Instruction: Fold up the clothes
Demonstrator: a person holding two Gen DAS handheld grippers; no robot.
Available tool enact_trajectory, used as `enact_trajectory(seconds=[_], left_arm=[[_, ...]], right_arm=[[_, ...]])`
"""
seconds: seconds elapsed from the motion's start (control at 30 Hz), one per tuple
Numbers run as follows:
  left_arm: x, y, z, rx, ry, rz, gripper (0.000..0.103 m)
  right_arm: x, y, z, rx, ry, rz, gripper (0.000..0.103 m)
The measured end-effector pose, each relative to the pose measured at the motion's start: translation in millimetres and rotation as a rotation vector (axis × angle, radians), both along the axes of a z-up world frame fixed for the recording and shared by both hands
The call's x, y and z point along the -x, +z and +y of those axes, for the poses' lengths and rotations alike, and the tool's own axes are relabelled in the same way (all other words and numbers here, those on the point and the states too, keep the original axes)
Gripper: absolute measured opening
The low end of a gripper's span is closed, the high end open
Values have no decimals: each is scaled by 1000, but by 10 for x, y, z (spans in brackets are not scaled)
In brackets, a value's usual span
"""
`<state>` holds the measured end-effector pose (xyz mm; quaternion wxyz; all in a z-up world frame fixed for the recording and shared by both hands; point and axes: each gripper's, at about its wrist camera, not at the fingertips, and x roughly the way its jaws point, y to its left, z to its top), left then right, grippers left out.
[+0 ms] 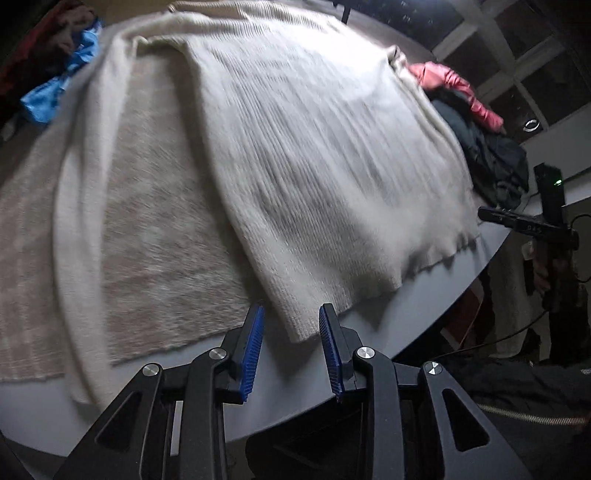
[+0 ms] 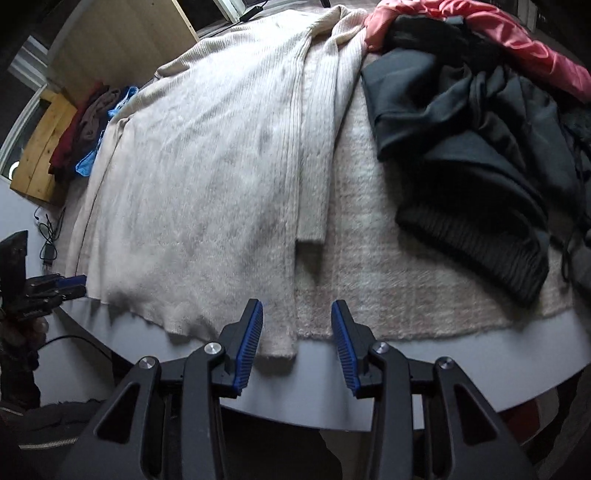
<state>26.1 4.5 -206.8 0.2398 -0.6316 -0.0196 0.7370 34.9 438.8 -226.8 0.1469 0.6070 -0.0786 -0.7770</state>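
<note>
A cream ribbed sweater (image 1: 303,155) lies spread flat over a beige fuzzy cloth (image 1: 155,221) on the grey table; it also shows in the right wrist view (image 2: 199,192). One sleeve (image 2: 321,147) lies folded along the body. My left gripper (image 1: 291,314) is open and empty, its blue pads either side of the sweater's near hem corner. My right gripper (image 2: 297,308) is open and empty, just above the hem's other corner at the table edge. The right gripper also shows in the left wrist view (image 1: 491,216), at the far right.
A pile of dark clothes (image 2: 472,155) and a pink jacket (image 2: 498,33) lie right of the sweater. Blue and red clothes (image 2: 88,140) lie at the far left by a wooden box (image 2: 44,147). The table's front edge (image 2: 480,350) runs under both grippers. Cables (image 2: 48,236) lie at the left.
</note>
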Motion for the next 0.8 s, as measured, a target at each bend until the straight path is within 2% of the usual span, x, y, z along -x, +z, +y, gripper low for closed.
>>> enact_trajectory(seconds=[0.07, 0.13, 0.27, 0.3, 0.37, 0.43, 0.57, 0.63, 0.67, 0.73, 0.8], left_arm=[[1, -43, 77, -11, -9, -1, 25], [6, -47, 123, -22, -20, 21, 3], [19, 54, 83, -78, -31, 43, 3], [14, 116, 56, -79, -31, 63, 3], [9, 248, -31, -91, -16, 91, 3], [11, 402, -109, -78, 0, 133, 3], [-85, 909, -416, -22, 30, 248, 3], [-131, 1080, -505, 12, 29, 292, 3], [-158, 1098, -483, 39, 16, 302, 3], [-184, 960, -350, 58, -29, 267, 3], [-206, 650, -109, 66, -90, 207, 3]], right_arm=[[-23, -27, -48, -3, 9, 3, 38], [-29, -37, -87, -11, 16, 11, 38], [-18, -48, -155, -5, 37, 23, 38], [-22, -54, -187, -2, 53, 23, 30], [-35, -47, -257, 2, 84, 29, 6], [-52, 17, -322, 38, 98, 37, 6], [-104, 361, -384, 228, 79, 105, 6], [-150, 449, -295, 254, 42, 133, 6], [-181, 424, -215, 253, 15, 126, 6], [-254, 223, -5, 243, -55, 62, 6], [-278, -11, 163, 209, -115, -2, 6]])
